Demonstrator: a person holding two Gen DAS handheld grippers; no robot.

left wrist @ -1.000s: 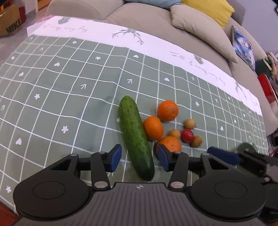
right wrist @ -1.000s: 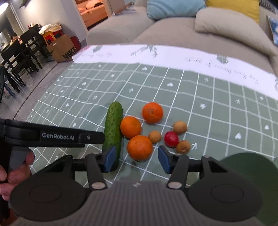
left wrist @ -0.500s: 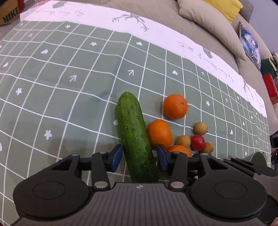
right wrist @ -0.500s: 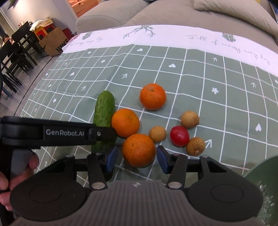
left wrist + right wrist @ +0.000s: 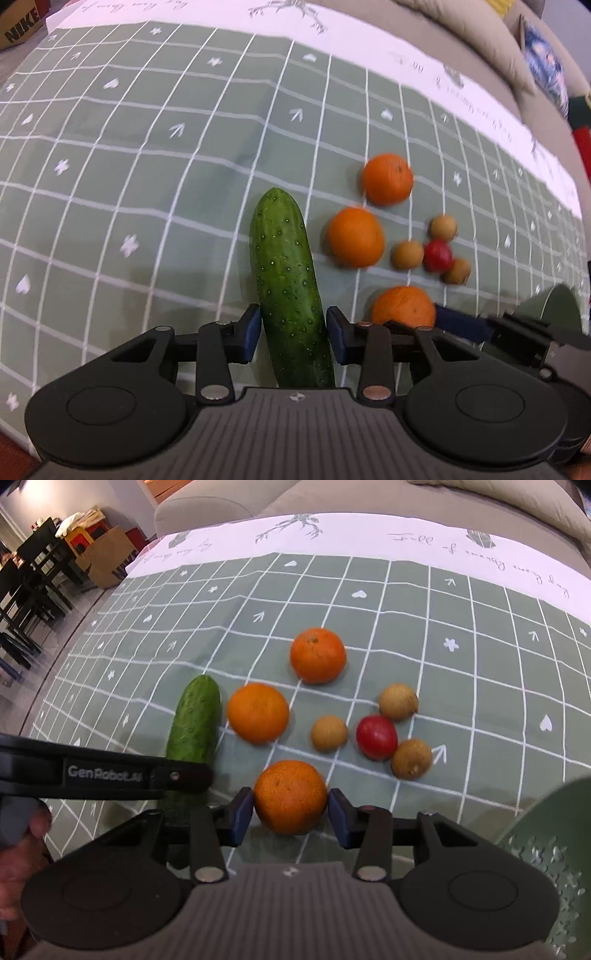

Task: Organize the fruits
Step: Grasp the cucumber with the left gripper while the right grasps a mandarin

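Observation:
A green cucumber lies on the checked green cloth. My left gripper has closed around its near half, both blue pads touching its sides. My right gripper has its pads against the nearest orange. Two more oranges lie beyond. A red fruit sits among three small brown fruits. The cucumber also shows in the right wrist view, partly behind the left gripper's black body.
A green perforated bowl stands at the near right. A grey sofa with cushions runs behind the table. Dark chairs and a cardboard box stand far left beyond the table edge.
Both grippers moved forward and down and closed: the left around the cucumber, the right around the nearest orange. The fruits look unmoved.

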